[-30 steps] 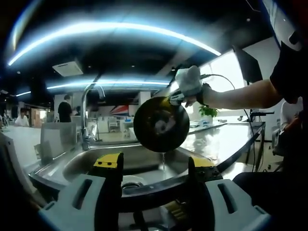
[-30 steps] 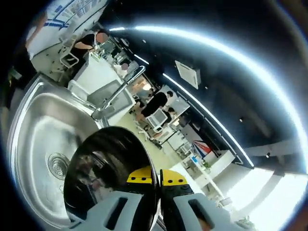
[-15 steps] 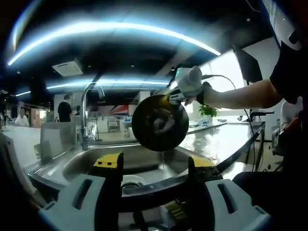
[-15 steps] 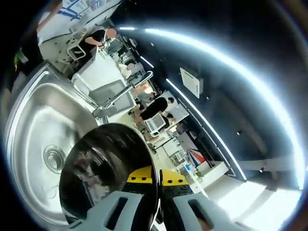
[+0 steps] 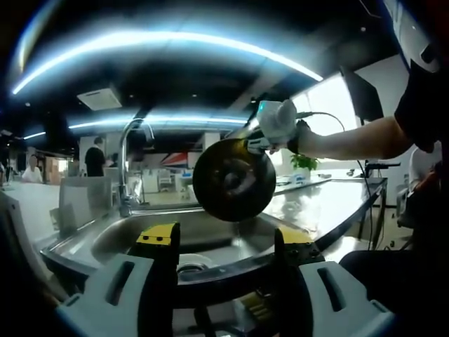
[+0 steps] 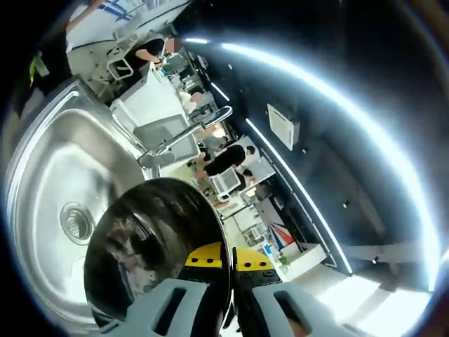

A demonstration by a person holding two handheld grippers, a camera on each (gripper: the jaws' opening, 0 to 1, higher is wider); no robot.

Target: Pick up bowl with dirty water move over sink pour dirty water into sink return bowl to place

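Steel sink [image 5: 105, 242], tipped bowl [image 6: 158, 256] above, pinched by right gripper [image 6: 228, 261].

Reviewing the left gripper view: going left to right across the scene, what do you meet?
Faucet → bowl tipped on edge over the sink → right gripper clamped on the bowl's rim → the person's forearm.
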